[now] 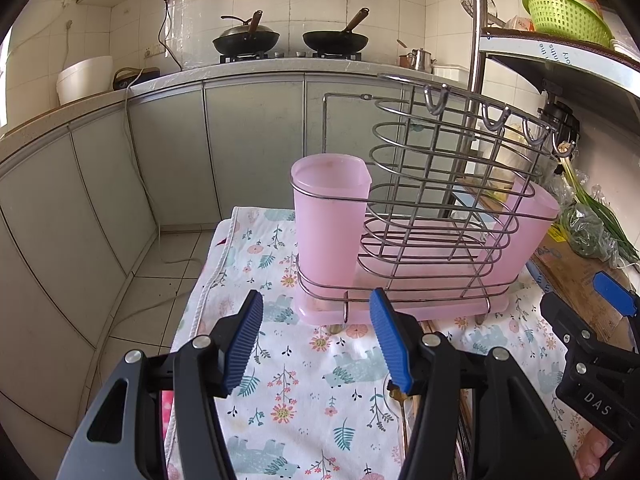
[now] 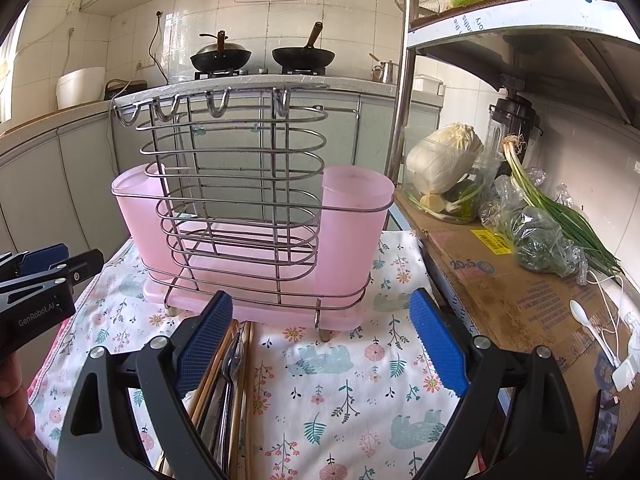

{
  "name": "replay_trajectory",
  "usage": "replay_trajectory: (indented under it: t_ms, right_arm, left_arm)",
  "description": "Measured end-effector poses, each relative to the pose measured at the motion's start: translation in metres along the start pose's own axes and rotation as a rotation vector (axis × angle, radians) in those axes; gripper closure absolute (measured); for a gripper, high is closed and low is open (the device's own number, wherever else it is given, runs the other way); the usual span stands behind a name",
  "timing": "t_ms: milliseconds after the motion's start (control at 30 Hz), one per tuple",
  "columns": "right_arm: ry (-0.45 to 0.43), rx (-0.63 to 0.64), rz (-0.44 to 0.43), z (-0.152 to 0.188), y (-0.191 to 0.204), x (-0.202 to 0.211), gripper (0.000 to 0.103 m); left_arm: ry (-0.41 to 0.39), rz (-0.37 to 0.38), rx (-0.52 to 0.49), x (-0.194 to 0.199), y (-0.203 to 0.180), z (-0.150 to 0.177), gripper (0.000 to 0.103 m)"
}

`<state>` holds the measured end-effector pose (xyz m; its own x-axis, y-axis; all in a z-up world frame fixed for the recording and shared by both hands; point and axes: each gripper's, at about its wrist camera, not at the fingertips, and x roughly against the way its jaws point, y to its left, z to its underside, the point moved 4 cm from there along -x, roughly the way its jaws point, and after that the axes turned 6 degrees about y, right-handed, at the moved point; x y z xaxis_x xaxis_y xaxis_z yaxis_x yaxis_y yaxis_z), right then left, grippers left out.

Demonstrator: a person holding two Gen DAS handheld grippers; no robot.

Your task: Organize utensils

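Note:
A wire utensil rack (image 1: pixel 436 216) (image 2: pixel 236 200) with a pink cup at each end and a pink drip tray stands on a floral cloth (image 1: pixel 304 396) (image 2: pixel 352 376). My left gripper (image 1: pixel 316 344) hovers open just in front of the rack's left pink cup (image 1: pixel 328 220), nothing between its fingers. My right gripper (image 2: pixel 320 344) is open in front of the rack too. Wooden chopsticks and a metal spoon or fork (image 2: pixel 230 376) lie on the cloth beside its left finger; a brass-coloured tip (image 1: pixel 396 394) shows under my left gripper's right finger.
Cardboard (image 2: pixel 516 292) on the right carries bagged greens (image 2: pixel 548 236), a cabbage (image 2: pixel 444 164) and a white spoon (image 2: pixel 584 320). A metal shelf pole (image 2: pixel 404 92) rises behind the rack. The cloth's left edge drops to the tiled floor (image 1: pixel 160 280). Counter with woks lies beyond.

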<state>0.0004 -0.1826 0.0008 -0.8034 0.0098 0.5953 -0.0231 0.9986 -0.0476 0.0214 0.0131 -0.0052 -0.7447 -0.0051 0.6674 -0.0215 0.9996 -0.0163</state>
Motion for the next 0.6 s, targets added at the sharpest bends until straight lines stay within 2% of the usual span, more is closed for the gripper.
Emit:
replay_trajectory:
  t_ms: [600]
  right_arm:
    - [0.030,-0.009,-0.015,-0.0005,-0.0043,-0.0021,0.013]
  left_arm:
    - [0.025,0.007,-0.008,-0.0059,0.0003,0.0041,0.048]
